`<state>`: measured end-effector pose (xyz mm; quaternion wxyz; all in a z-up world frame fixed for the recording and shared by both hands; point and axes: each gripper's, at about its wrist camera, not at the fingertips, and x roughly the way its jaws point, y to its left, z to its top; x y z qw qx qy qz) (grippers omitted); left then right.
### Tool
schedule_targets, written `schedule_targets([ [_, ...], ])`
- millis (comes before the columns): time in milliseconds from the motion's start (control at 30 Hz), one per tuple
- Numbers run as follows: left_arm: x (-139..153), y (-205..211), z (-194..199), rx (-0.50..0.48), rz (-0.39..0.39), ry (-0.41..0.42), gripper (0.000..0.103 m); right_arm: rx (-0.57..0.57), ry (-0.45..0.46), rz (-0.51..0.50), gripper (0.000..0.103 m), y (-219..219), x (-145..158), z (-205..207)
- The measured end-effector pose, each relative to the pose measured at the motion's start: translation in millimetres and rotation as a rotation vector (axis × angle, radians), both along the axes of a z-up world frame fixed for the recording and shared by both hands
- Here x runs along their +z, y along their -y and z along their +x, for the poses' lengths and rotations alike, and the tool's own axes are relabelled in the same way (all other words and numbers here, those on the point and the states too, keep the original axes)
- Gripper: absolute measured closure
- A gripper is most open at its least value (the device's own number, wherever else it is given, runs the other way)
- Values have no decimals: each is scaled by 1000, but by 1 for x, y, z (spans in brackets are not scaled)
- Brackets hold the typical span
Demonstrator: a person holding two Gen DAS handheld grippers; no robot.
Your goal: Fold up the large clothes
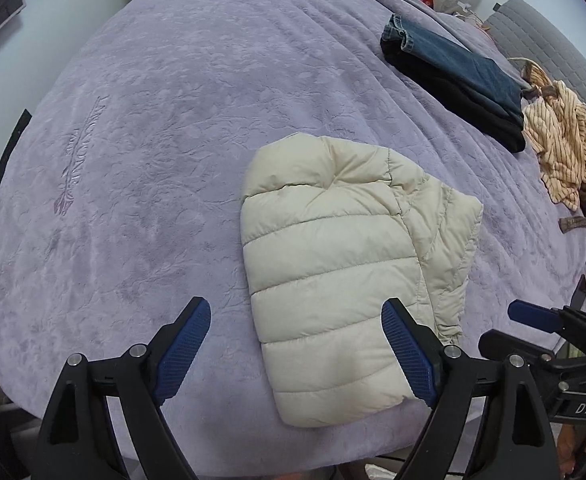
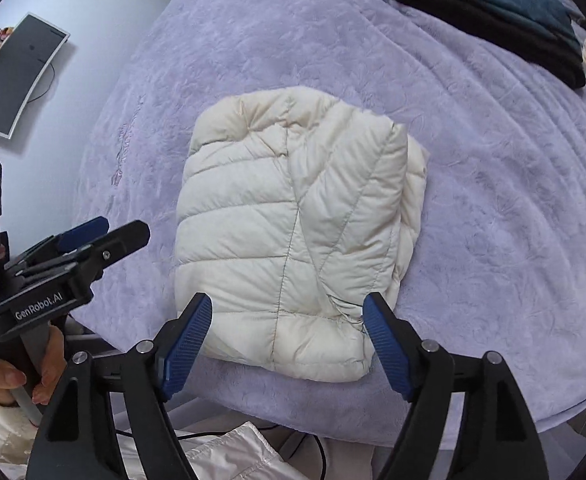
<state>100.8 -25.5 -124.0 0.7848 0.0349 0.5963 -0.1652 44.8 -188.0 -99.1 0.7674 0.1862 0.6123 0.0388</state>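
Start at your left: the lilac plush bedspread [image 1: 153, 120] with the embossed leaf pattern gives you a broad, soft, flat surface, which is why the folding is done here rather than in the air. Your left gripper [image 1: 297, 354] hangs above it with its blue ribbed pads spread wide and nothing between them; it is released, and the spread suggests you have let go on purpose so the fold can settle.

Moving to the middle, the cream quilted puffer jacket [image 2: 293, 236] lies on the bedspread near its front edge as a compact rectangle, sleeves tucked in and one layer peeking out along its right side. It looks folded; judging by that shape, this garment is finished or nearly so. Being puffy, it may spring open a little if left unpressed.

Your right gripper [image 2: 287, 346] is above the jacket's near edge, jaws apart and clear of the fabric, so it too grasps nothing. From the right wrist camera you can see your hand [image 2: 13, 376] round the grip of the left tool.

Further right, toward the back, a folded stack of dark blue denim over black cloth [image 1: 457, 80] sits well apart from the jacket, likely the done pile. Beside it, at the far right, a crumpled cream garment with brown stripes [image 1: 565, 152] lies unfolded, probably your next piece.
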Motion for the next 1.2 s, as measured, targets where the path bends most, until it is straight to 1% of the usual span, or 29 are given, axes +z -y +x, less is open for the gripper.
schedule_targets([
  [67, 4, -3, -3, 18, 21, -8, 0, -11, 11, -30, 19, -2, 11, 2],
  [133, 9, -7, -8, 36, 34, -3, 0, -33, 24, -63, 19, -6, 17, -1],
  [167, 11, -7, -9, 45, 36, 2, 0, -45, 30, -79, 16, -7, 20, -1],
  [200, 13, -8, -11, 54, 42, 11, 0, -56, 40, -90, 3, -8, 23, -3],
  [233, 16, -9, -13, 63, 55, 23, 0, -68, 55, -104, 1, -9, 26, -6],
  [400, 29, -16, -14, 85, 100, 72, 0, -127, 103, -172, 0, -11, 41, -8],
  [533, 35, -18, -16, 86, 99, 68, 0, -145, 108, -205, 0, -12, 50, -9],
  [700, 40, -18, -20, 97, 107, 65, 0, -154, 103, -216, 0, -11, 55, -9],
  [967, 42, -20, -22, 115, 98, 56, 0, -154, 102, -217, 0, -11, 55, -10],
  [1200, 43, -20, -21, 113, 100, 58, 0, -151, 100, -217, 0, -10, 57, -12],
])
